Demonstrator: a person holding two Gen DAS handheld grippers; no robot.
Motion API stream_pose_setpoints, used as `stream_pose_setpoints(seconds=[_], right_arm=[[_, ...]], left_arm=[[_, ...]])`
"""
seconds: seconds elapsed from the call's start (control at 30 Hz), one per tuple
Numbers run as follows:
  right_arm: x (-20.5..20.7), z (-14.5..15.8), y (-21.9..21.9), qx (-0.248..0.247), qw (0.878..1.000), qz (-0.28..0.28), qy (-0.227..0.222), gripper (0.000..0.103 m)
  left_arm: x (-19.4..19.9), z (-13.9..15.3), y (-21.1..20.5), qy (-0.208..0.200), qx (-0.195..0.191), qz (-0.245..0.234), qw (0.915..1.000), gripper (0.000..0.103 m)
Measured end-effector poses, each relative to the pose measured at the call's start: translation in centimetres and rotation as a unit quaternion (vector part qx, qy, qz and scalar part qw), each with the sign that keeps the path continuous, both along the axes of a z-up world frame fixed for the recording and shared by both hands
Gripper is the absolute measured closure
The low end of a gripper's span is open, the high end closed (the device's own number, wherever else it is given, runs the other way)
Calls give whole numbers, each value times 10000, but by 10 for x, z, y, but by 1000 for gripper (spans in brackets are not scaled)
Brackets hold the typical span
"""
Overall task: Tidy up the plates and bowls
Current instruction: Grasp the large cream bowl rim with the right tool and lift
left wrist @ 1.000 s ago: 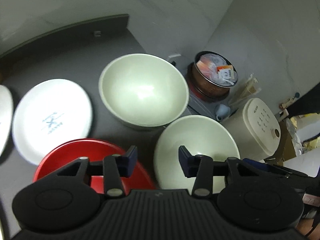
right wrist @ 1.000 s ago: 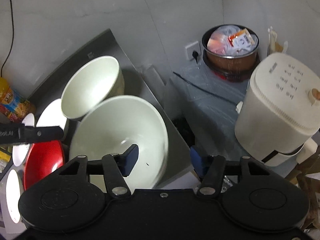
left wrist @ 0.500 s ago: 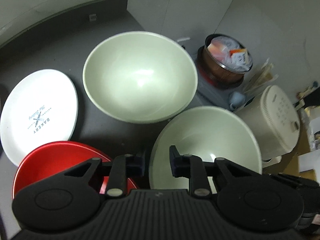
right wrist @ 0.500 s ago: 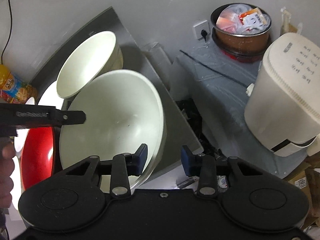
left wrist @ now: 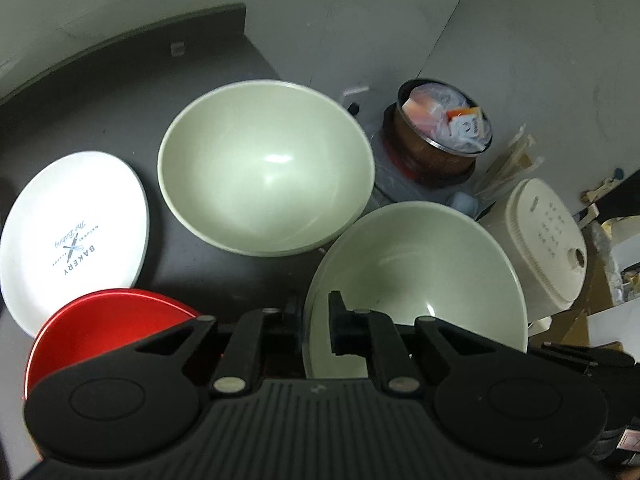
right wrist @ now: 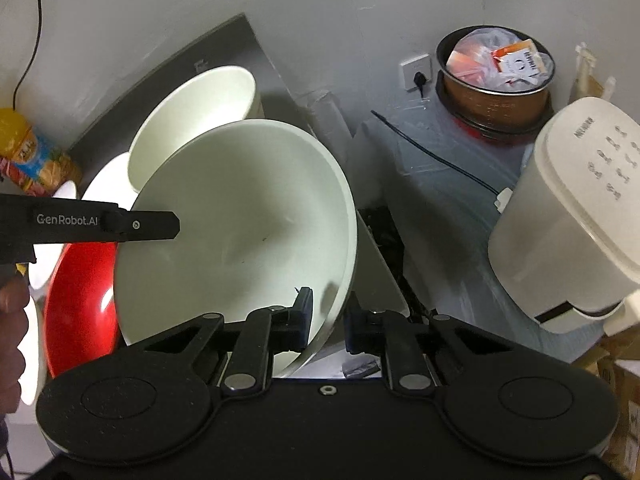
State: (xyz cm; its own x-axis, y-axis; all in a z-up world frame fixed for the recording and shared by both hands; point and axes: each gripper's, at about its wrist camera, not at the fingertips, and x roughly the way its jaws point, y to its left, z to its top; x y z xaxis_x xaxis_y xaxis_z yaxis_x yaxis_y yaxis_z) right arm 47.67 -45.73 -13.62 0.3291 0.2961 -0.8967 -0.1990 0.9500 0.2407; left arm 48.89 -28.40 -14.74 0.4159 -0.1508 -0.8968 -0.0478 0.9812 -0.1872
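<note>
Dark counter (left wrist: 100,92): both jaws grip the empty near bowl (left wrist: 416,264).

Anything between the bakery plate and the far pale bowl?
No. In the left wrist view, only bare dark counter separates the bakery plate from the far pale bowl.

Near bowl (left wrist: 416,276): pale green-white, plain, with a small dark speck inside. Far bowl (left wrist: 266,176): same pale green-white, unpatterned. Plate (left wrist: 74,236): white, printed with grey-blue "BAKERY" lettering and a crossed-utensil mark. Red dish (left wrist: 104,328): glossy red, plain. Counter (left wrist: 120,92): dark grey. Rice cooker (left wrist: 548,256): cream with dark markings. Pot (left wrist: 438,148): copper-brown. Bottle (right wrist: 34,156): yellow-orange label.
</note>
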Motion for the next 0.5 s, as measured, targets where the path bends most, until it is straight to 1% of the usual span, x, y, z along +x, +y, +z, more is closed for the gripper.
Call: stream_pose_setpoints(seconds=[0.1,0.3,0.37,0.43,0.5], right_arm=[[-9,12,3,36,9999,-104,-86,87],[-25,39,15,87,9991,-235,-351,87],[-31,44,21,69,9987,-248,-432,87],[-36,46,31,-53,9985,-190,-512,87],[-40,49,38,-33,9986,-262,-464,87]], left_arm=[[-8,13,6,-82,-78,34,9999,92],[-26,40,24,-251,-246,-98,9993,92],[-31,47,29,-328,-230,-175,9990,92],[-37,54,36,-468,-206,-238,9984,92],[-43,58,44,-442,-243,-194,9985,92]])
